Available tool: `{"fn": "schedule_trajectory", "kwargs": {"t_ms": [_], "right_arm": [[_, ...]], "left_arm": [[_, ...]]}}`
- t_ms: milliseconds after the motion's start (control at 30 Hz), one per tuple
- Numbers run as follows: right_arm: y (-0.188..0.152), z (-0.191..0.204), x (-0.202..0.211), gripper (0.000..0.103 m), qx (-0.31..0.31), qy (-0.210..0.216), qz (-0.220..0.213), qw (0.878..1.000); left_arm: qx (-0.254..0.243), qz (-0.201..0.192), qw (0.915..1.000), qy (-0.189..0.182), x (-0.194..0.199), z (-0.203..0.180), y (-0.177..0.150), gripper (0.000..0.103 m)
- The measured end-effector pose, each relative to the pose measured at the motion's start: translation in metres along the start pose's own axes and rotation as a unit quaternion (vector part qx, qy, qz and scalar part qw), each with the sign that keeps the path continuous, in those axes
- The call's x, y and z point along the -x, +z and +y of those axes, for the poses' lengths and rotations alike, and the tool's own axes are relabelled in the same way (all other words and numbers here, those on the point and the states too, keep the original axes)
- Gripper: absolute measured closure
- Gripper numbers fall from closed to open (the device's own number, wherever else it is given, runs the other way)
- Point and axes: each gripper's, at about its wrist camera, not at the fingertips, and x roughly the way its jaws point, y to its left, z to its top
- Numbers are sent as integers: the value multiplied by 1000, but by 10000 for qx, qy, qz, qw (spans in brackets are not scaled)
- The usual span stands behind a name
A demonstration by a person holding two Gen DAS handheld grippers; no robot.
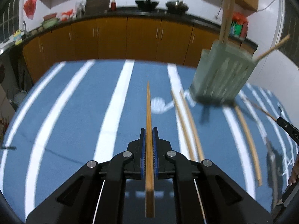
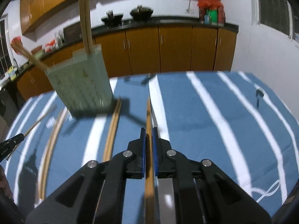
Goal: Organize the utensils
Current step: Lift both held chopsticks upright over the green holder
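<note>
- Evidently, each gripper carries one chopstick lengthwise: the left gripper (image 1: 149, 130) has its fingers closed on a chopstick (image 1: 149, 130) pointing forward, likely lined up for the green slotted holder (image 1: 222, 74).
- The right gripper (image 2: 149, 130) likewise pinches its own chopstick (image 2: 148, 115) tight.
- The holder stands on the striped tabletop (image 1: 74, 112), several sticks upright or leaning inside.
- Loose chopsticks (image 1: 186, 123) lie just beside the holder's base, crowding the approach.
</note>
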Motion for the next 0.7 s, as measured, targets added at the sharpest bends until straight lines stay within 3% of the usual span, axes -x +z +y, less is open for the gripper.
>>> {"fn": "schedule_trajectory", "kwargs": {"t_ms": [200, 400, 700], "right_arm": [[22, 0, 29, 95, -67, 73, -494, 9987], [36, 1, 41, 95, -142, 164, -720, 9972], [82, 15, 103, 95, -126, 1164, -1388, 9834]], "left_arm": [[97, -650, 9977, -151, 40, -1, 32, 95], [98, -936, 9953, -239, 56, -4, 51, 96], [-101, -1522, 9850, -800, 107, -25, 87, 96]]}}
